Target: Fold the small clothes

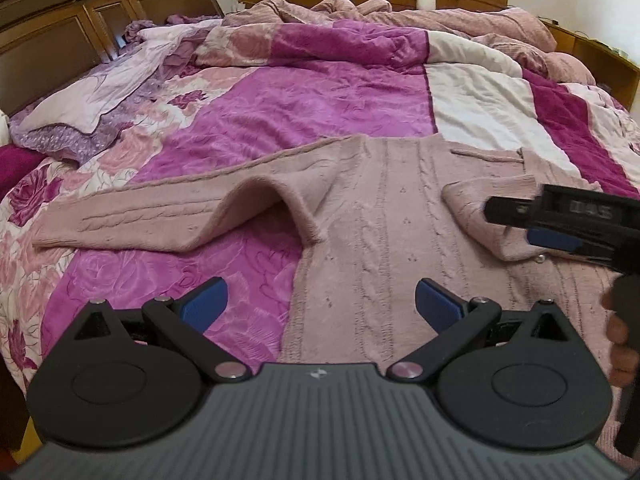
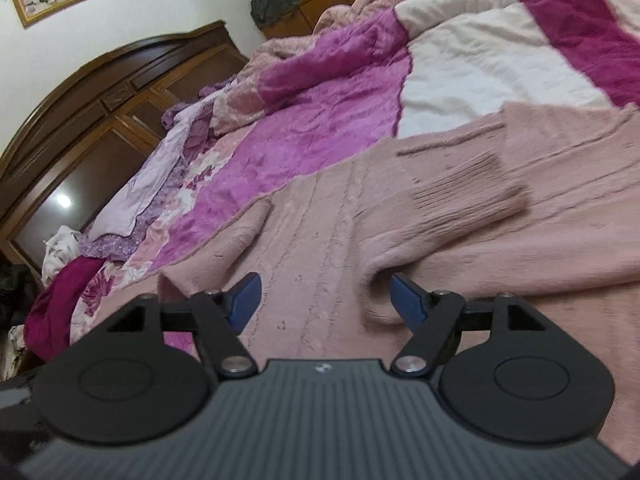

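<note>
Right now the pink cable-knit sweater (image 1: 384,216) is lying spread across the bed (image 1: 280,104), on top of a magenta and white quilt (image 1: 304,92). One sleeve (image 1: 132,220) is stretching out flat to the left in the left wrist view, with a raised loop of knit where it is meeting the body. The other sleeve's ribbed cuff (image 2: 468,196) is lying folded in over the chest.

The left gripper (image 1: 321,306) is hovering above the sweater's lower edge with its jaws standing wide and nothing between them. The right gripper (image 2: 325,298) is also standing open, its blue pads (image 2: 245,294) hanging over the knit near the folded sleeve without pinching any of it.

By the look of it, the garment is handling as a soft, thick, fairly light knit: it is drooping and bunching rather than holding a shape, and the fuzzy surface is likely giving the pads good friction. Stretch is the likely trouble, since a pull on one point would drag the weave out of line. The firmer places to pinch seem to be the ribbed cuff, the hem and the shoulder seam, taking both layers together.
</note>
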Tool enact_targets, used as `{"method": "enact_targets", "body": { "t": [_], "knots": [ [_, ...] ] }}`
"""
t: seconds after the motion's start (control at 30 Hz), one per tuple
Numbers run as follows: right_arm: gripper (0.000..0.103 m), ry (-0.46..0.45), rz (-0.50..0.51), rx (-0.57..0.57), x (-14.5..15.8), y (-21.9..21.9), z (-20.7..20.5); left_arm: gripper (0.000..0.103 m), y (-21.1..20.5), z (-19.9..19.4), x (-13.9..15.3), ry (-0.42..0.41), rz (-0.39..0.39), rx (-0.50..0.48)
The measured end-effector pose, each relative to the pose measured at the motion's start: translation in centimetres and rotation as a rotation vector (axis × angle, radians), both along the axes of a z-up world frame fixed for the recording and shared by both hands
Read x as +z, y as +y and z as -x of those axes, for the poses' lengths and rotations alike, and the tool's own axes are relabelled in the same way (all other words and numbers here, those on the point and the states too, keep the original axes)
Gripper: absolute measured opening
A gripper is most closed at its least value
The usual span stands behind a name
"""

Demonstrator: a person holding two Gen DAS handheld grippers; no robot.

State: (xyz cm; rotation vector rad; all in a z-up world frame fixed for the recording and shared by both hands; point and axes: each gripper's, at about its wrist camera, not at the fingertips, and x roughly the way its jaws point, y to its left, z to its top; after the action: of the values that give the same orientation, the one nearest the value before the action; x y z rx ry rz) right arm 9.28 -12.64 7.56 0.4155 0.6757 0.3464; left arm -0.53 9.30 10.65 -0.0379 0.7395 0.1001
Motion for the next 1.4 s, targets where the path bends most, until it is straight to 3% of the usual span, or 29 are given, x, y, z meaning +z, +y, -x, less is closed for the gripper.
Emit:
{"method": "enact_targets", "body": {
  "t": [0.1, 0.4, 0.67, 0.9, 1.2, 1.4],
  "knots": [
    [0.074, -0.018, 0.007, -0.046, 0.3, -1.9, 1.2, 0.103, -0.7, -0.4, -0.1, 0.012, 0.006, -0.008],
    [0.074, -0.072, 0.173, -0.252, 0.6, -7.0, 2.6, 0.103, -3.0, -1.9, -0.2, 0.011, -0.002, -0.071],
    [0.074, -0.049, 0.241, -0.377, -2.6, -9.9, 2.1, 0.103, -5.8, -4.5, -0.7, 0.002, -0.012, -0.146],
    [0.071, -0.069, 0.267, -0.377, -4.7, -10.1, 1.8, 0.098, -9.8, -7.8, -1.7, -0.015, -0.075, -0.23],
    [0.071, -0.115, 0.248, -0.42, -4.2, -10.3, 2.6, 0.084, -16.3, -12.4, -3.8, -0.042, -0.173, -0.364],
    [0.071, -0.099, 0.244, -0.43, -4.8, -10.8, 2.4, 0.081, -19.5, -15.3, -4.7, -0.055, -0.207, -0.434]
  ]
}}
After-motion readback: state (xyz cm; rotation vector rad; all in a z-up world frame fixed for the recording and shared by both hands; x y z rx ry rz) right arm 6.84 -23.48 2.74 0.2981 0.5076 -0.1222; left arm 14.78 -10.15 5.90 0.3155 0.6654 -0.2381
